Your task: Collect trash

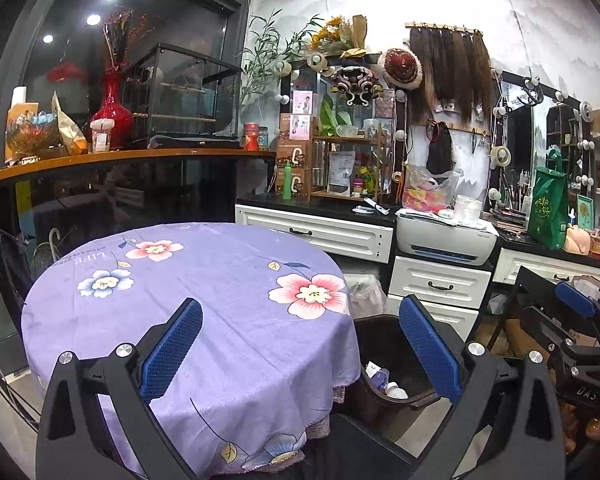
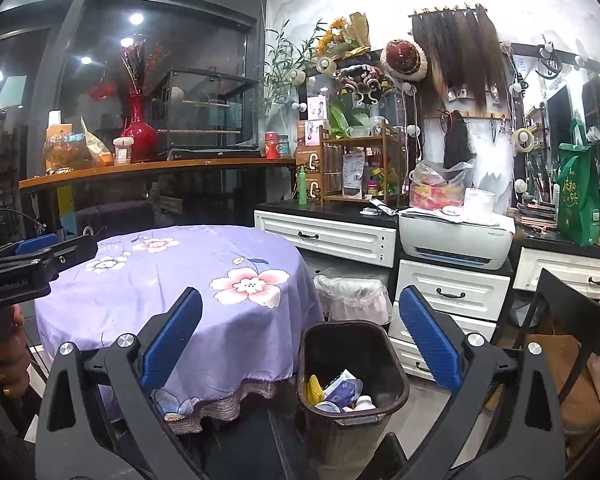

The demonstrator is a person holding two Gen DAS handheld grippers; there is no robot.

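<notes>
I hold my left hand-held gripper (image 1: pixel 300 344) and right hand-held gripper (image 2: pixel 300 340) level, both spread wide and empty. The trash (image 2: pixel 340 394) sits in the bin (image 2: pixel 392 356), parked just right of the surface (image 2: pixel 172 280), within easy drop.

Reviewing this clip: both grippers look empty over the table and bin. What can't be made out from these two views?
- Brown bin: lower contents hidden by its wall in the right wrist view; the left gripper finger covers part of it in the left wrist view.
- Floor under the table: hidden by the tablecloth.
- Right gripper: cut off by the right edge in the left wrist view.
</notes>
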